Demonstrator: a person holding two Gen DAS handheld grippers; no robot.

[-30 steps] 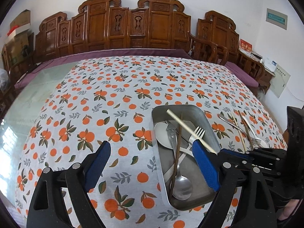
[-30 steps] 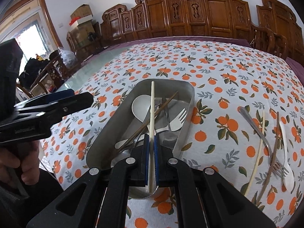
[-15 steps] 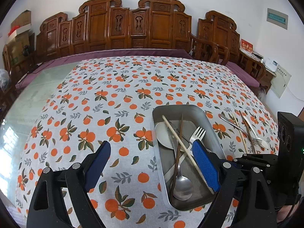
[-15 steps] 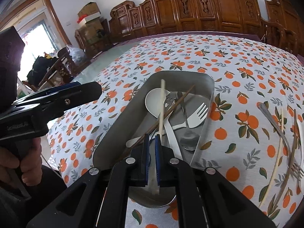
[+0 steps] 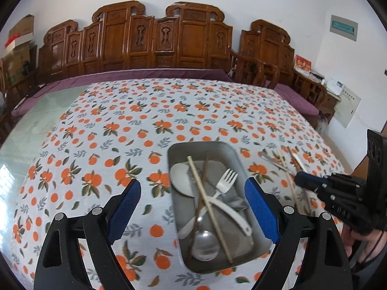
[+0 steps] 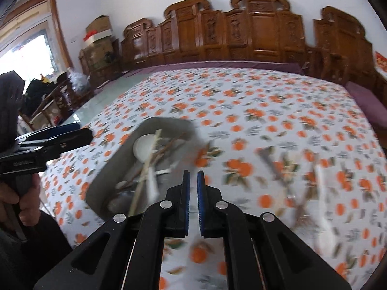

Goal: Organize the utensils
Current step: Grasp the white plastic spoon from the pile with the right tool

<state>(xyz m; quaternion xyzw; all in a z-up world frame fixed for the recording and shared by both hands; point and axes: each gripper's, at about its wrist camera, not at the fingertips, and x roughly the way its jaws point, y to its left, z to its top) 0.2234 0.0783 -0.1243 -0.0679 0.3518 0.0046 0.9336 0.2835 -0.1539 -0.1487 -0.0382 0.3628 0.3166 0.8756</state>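
Observation:
A grey metal tray [image 5: 229,149] sits on the orange-print tablecloth and holds a pale chopstick [image 5: 210,207], a dark chopstick, a white fork [image 5: 226,178], a white spoon [image 5: 180,177] and a metal spoon [image 5: 205,244]. My left gripper [image 5: 193,207] is open, above the tray's near end. My right gripper [image 6: 192,181] has a narrow gap between its pads and holds nothing; it is right of the tray [image 6: 167,123], which is blurred there. It also shows in the left wrist view [image 5: 312,183]. Loose utensils [image 5: 285,162] lie on the cloth right of the tray.
Carved wooden chairs [image 5: 159,41] line the far side of the table. A bare glass strip [image 5: 36,118] runs along the table's left. The tablecloth [image 5: 121,125] covers the remainder. The person's left hand [image 6: 21,207] holds the left gripper's handle.
My right gripper let go of the pale chopstick, which now lies in the tray. The gripper swung right, away from the tray; its view is blurred. The left gripper barely moved.

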